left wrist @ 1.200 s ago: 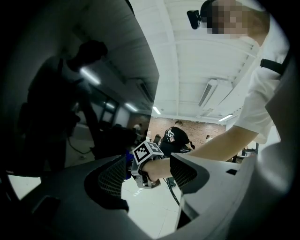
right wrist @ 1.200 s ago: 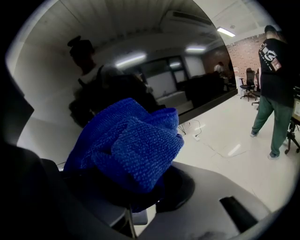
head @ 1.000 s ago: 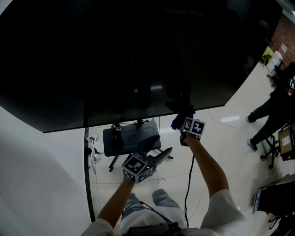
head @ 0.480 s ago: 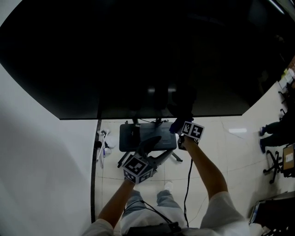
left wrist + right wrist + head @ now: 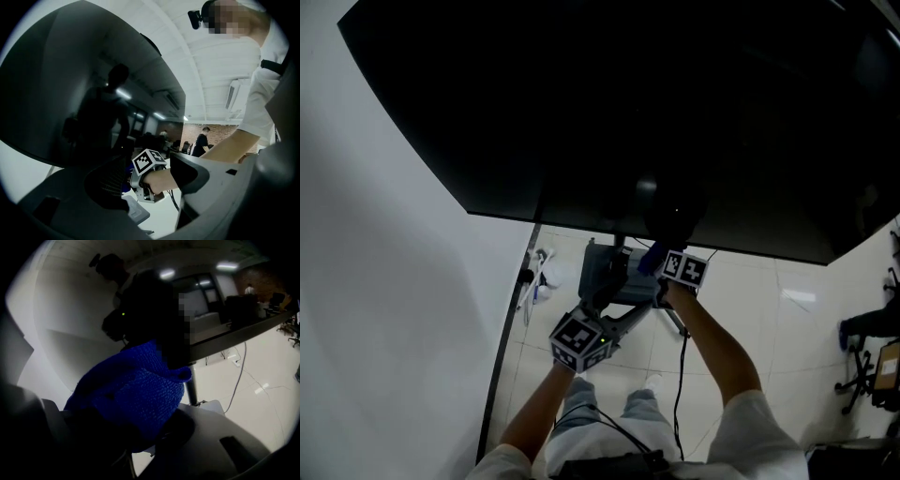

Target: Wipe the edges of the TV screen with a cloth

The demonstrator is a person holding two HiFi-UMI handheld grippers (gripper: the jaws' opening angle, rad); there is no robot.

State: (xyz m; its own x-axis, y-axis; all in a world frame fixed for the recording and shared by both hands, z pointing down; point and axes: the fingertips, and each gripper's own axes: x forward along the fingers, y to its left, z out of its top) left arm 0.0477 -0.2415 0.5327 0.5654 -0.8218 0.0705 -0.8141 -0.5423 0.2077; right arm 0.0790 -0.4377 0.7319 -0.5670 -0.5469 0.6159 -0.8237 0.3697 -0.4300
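Cloth (image 5: 133, 390) slid left, clamped between right tongs (image 5: 137, 420).

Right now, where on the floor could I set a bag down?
The tile right of the person's right arm, between the TV and the chair, is bare. It is crowded under the TV's middle: the stand, a hanging cable, white clutter by the wall.

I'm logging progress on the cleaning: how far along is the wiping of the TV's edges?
Done: nothing the pictures can confirm; the TV screen shows no wipe marks. In hand: the right gripper is shut on the blue cloth, held up at the screen's bottom edge. The left gripper is open and empty, lower down. Left: cannot tell which edges remain.
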